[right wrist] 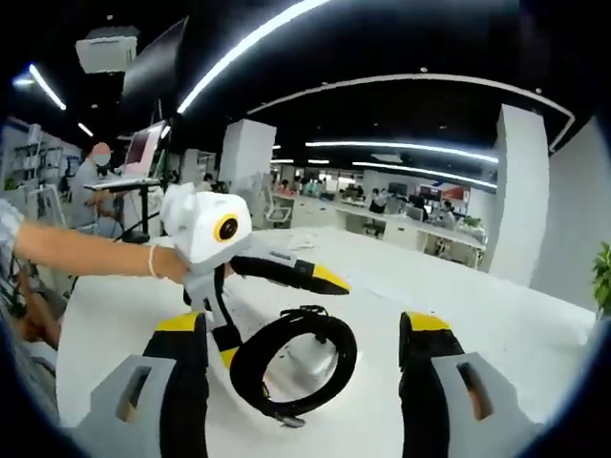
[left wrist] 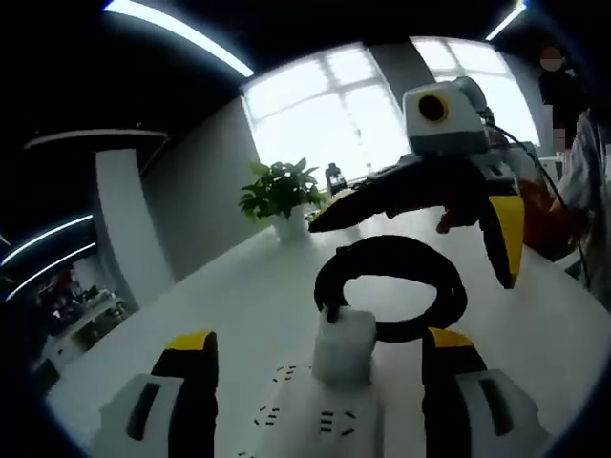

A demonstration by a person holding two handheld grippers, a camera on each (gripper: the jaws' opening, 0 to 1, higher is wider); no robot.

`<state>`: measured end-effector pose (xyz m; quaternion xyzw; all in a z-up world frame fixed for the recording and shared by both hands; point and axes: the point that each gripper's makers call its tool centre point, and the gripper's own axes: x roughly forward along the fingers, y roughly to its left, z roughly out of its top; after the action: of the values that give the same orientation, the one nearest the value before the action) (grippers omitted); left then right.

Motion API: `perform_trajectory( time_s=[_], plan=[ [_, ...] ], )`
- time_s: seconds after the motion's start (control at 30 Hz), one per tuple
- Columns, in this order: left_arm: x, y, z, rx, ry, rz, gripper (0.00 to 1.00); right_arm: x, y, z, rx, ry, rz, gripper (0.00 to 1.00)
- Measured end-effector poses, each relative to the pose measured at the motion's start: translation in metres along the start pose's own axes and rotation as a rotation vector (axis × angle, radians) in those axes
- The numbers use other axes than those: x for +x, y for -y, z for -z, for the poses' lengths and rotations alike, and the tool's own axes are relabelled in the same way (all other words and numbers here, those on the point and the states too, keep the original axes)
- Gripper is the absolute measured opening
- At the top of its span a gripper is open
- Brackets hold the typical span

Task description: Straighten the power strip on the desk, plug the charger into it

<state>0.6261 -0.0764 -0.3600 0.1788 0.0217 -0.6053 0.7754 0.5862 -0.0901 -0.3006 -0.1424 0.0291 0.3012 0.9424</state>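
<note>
One white charger [left wrist: 344,348] stands plugged upright in the white power strip [left wrist: 320,415] on the desk [left wrist: 239,305], its black cable [left wrist: 401,277] coiled just behind. Block likely light, rigid and smooth, best pinched across its flat sides; cable springy. Left gripper [left wrist: 320,367] gapes wide astride the charger, empty. Right gripper [right wrist: 304,367] likewise wide, holding nothing, the coil between its jaws.

leafy green potted plant in a white pot [left wrist: 280,196] at the far edge of the white desk [left wrist: 239,315] | bright multi-pane window [left wrist: 325,105] behind it | long ceiling light strips [right wrist: 258,38] | white square pillar [right wrist: 520,191] | distant office desks [right wrist: 401,224]
</note>
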Motion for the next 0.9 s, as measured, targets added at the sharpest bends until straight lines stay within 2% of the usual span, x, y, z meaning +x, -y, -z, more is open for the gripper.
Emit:
perform_trajectory(
  time_s=[0.07, 0.1, 0.13, 0.17, 0.2, 0.4, 0.47, 0.5, 0.57, 0.6, 0.7, 0.8, 0.9],
  plan=[
    [-0.006, -0.005, 0.001, -0.003, 0.017, -0.044, 0.96, -0.001, 0.002, 0.001, -0.031, -0.008, 0.005, 0.99],
    [-0.010, -0.007, 0.003, -0.007, 0.015, -0.067, 1.00, -0.002, 0.003, 0.001, -0.043, -0.012, 0.009, 0.99],
    [-0.014, -0.013, 0.004, -0.013, 0.011, -0.101, 0.99, -0.003, 0.003, 0.001, -0.050, -0.011, 0.010, 1.00],
    [-0.016, -0.011, 0.006, -0.017, 0.009, -0.094, 0.99, -0.004, 0.003, 0.001, -0.051, -0.010, 0.010, 1.00],
    [-0.022, -0.016, 0.008, -0.022, 0.010, -0.126, 0.99, -0.005, 0.006, 0.000, -0.051, 0.002, 0.016, 1.00],
    [-0.047, -0.021, 0.025, -0.071, -0.005, -0.214, 0.99, -0.012, 0.005, -0.008, -0.023, 0.078, -0.005, 1.00],
    [-0.060, -0.022, 0.031, -0.102, -0.017, -0.248, 0.99, -0.014, 0.008, -0.008, -0.022, 0.087, -0.019, 1.00],
    [-0.072, -0.023, 0.031, -0.110, -0.006, -0.286, 0.99, -0.017, 0.009, -0.007, -0.014, 0.090, -0.033, 1.00],
    [-0.084, -0.025, 0.028, -0.107, 0.028, -0.323, 0.99, -0.020, 0.010, -0.008, -0.005, 0.111, -0.065, 1.00],
    [-0.096, -0.027, 0.024, -0.126, 0.068, -0.360, 0.99, -0.020, 0.012, -0.007, -0.007, 0.107, -0.076, 1.00],
    [-0.123, -0.026, 0.014, -0.175, 0.156, -0.399, 0.99, -0.021, 0.015, -0.003, -0.028, 0.092, -0.102, 1.00],
    [-0.146, -0.027, -0.003, -0.187, 0.261, -0.453, 0.99, -0.022, 0.021, 0.003, -0.035, 0.092, -0.109, 1.00],
    [-0.164, -0.024, -0.030, -0.175, 0.401, -0.486, 0.99, -0.024, 0.025, 0.002, 0.034, 0.139, -0.130, 1.00]
  ],
)
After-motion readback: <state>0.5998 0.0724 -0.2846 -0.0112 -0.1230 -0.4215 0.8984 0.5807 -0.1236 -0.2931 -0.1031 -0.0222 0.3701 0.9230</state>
